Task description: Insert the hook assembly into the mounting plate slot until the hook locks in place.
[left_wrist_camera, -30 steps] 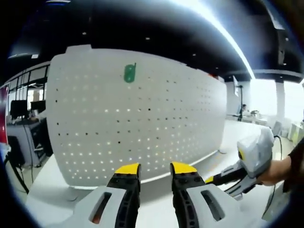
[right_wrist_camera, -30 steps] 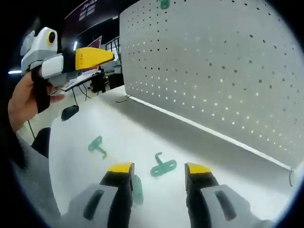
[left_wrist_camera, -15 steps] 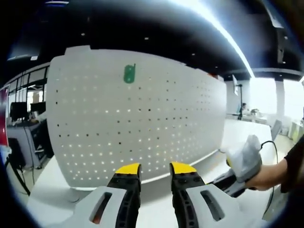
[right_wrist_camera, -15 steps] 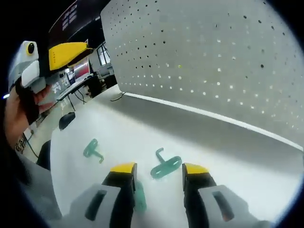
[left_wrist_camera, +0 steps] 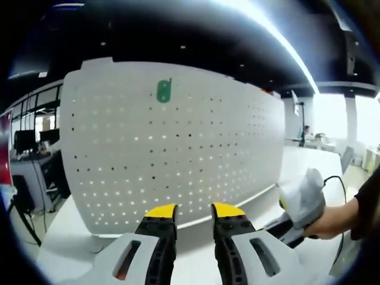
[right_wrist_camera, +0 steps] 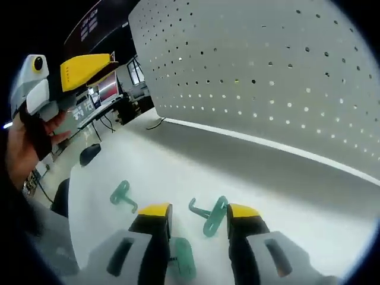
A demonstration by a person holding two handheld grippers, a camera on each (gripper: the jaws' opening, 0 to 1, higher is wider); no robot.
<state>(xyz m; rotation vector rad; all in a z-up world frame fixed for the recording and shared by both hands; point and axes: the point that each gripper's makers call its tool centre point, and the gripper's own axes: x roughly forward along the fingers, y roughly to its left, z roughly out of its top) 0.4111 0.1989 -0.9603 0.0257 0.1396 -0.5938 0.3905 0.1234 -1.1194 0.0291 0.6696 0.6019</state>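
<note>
A white pegboard (left_wrist_camera: 178, 142) stands upright on the table, with one green hook plate (left_wrist_camera: 164, 91) mounted near its top. My left gripper (left_wrist_camera: 194, 212) faces the board, open, with nothing between its fingers. In the right gripper view a green hook (right_wrist_camera: 211, 214) lies flat on the table in the gap of my right gripper (right_wrist_camera: 199, 212), which is open and not touching it. A second green hook (right_wrist_camera: 123, 195) lies to the left. A third green piece (right_wrist_camera: 183, 258) lies low beside the left jaw.
The white table (right_wrist_camera: 297, 190) runs along the foot of the pegboard (right_wrist_camera: 267, 77). A hand holds the left gripper (right_wrist_camera: 83, 68) up at the left of the right gripper view. The right gripper (left_wrist_camera: 303, 202), also hand-held, sits low at the right. Desks and monitors stand beyond.
The right gripper has moved down and forward over the table, so the middle hook now sits between its jaw tips. The left gripper view has barely shifted.
</note>
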